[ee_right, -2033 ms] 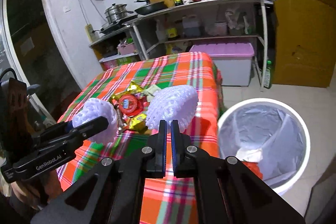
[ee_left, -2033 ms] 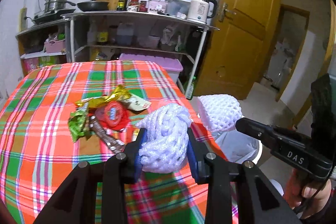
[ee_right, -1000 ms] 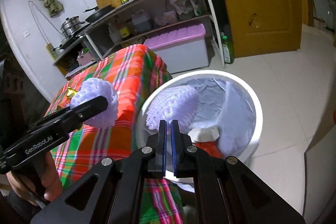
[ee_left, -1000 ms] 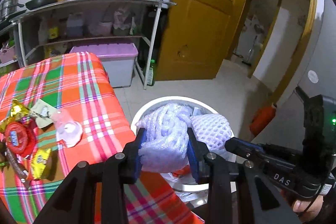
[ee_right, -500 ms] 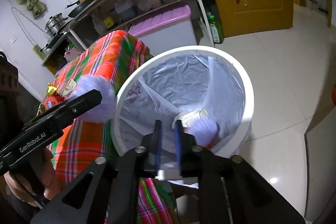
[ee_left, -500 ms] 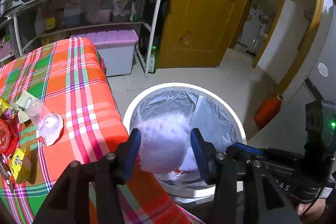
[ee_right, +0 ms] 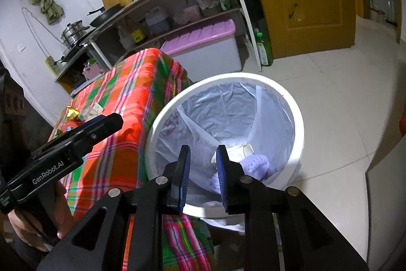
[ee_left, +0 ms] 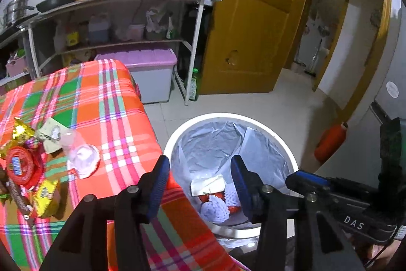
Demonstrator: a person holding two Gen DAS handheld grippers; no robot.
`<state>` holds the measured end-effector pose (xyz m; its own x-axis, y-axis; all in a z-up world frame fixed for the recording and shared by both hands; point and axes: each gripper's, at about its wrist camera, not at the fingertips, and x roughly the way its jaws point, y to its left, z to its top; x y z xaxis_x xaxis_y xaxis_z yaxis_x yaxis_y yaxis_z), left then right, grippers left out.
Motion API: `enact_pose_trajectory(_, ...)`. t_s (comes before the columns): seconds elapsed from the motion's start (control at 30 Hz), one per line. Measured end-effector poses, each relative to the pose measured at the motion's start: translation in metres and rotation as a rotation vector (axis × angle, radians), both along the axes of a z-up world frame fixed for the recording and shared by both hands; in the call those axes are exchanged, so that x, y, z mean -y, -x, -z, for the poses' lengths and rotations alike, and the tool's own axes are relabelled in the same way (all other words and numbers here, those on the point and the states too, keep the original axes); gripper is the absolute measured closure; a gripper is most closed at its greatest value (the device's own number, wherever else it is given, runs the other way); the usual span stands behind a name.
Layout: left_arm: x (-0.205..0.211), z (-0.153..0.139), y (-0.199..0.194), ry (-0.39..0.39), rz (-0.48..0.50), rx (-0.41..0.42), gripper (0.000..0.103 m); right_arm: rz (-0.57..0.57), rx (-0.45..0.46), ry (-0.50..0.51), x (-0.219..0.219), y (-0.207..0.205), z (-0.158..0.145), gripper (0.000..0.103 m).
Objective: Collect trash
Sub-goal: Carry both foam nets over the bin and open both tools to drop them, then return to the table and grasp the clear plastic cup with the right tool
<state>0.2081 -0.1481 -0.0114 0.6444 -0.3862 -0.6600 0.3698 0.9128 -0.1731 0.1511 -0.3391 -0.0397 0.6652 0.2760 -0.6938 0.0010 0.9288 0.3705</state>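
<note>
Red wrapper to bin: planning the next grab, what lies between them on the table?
A clear plastic cup on bare cloth, left wrist view.

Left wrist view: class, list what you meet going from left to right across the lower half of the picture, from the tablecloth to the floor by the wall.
Red round wrapper → yellow packet → clear plastic cup → white trash bin → orange-red object on the floor.

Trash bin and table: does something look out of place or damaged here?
Nothing is spilled around the white bin; the foam nets lie inside it. On the plaid table a heap of wrappers and a clear plastic cup on its side still wait. The yellow door has a small chipped hole.
</note>
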Motion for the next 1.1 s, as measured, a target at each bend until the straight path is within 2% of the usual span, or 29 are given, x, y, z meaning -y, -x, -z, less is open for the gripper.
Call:
enact_pose_trajectory(0.27, -0.019, -0.025, 0.027, -0.023, -0.045, 0.066, 0.053, -0.036, 0.053, 0.002, -0.018, 0.014, -0.022, 0.081)
enact_pose_trajectory(0.3, -0.022, -0.027, 0.03, -0.023, -0.053, 0.07, 0.053, -0.044, 0.063, 0.002, -0.022, 0.017, -0.026, 0.079)
enact_pose_trajectory(0.37, -0.032, -0.034, 0.038, -0.018, -0.07, 0.084, 0.053, -0.057, 0.079, 0.005, -0.028, 0.021, -0.032, 0.071)
enact_pose_trajectory(0.6, -0.064, -0.05, 0.066, -0.016, -0.13, 0.125, 0.053, -0.109, 0.129, 0.029, -0.057, 0.035, -0.052, 0.07)
enact_pose_trajectory(1.1, -0.137, -0.053, 0.11, -0.041, -0.273, 0.141, 0.053, -0.256, 0.187, 0.083, -0.123, 0.055, -0.066, 0.069)
